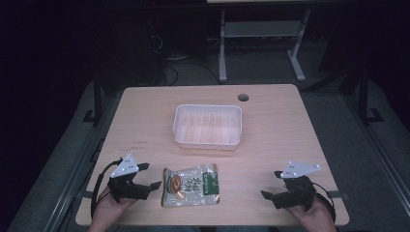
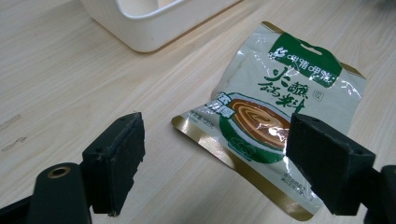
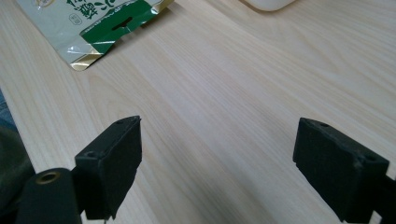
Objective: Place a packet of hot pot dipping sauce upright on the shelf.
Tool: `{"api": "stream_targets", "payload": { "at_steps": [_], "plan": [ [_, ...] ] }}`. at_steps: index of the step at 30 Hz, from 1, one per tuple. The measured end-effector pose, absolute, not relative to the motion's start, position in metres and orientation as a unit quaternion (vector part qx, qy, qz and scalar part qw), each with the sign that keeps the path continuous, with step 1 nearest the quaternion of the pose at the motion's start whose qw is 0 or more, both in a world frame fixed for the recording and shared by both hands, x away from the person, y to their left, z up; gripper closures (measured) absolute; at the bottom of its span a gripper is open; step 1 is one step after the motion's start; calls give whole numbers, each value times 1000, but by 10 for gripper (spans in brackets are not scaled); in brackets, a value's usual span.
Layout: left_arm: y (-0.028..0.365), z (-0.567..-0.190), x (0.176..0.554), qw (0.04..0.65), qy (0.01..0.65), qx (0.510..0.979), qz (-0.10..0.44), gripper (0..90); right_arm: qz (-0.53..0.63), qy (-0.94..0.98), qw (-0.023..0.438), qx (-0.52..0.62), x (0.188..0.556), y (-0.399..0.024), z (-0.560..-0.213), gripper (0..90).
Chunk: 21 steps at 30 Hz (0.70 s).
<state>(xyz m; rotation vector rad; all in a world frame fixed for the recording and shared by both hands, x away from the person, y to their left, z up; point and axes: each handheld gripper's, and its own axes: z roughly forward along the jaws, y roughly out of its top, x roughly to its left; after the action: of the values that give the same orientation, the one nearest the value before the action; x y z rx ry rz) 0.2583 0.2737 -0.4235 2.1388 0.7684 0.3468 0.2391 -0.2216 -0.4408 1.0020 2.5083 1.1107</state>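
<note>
Left gripper view, flat green-and-white pouch

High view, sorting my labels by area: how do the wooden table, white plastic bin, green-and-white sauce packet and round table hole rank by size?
1. Wooden table
2. White plastic bin
3. Green-and-white sauce packet
4. Round table hole

The gaps are clear, so none is unsure.
</note>
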Motion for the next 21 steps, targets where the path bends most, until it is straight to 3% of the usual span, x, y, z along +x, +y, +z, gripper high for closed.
{"api": "stream_targets", "payload": {
  "at_steps": [13, 21],
  "plan": [
    [271, -423, 259, 415, 294, 852, 123, 277, 391, 850, 77, 346, 245, -208, -437, 214],
    [260, -423, 264, 420, 283, 855, 115, 335, 372, 859, 34, 350, 259, -178, -430, 262]
  ]
}}
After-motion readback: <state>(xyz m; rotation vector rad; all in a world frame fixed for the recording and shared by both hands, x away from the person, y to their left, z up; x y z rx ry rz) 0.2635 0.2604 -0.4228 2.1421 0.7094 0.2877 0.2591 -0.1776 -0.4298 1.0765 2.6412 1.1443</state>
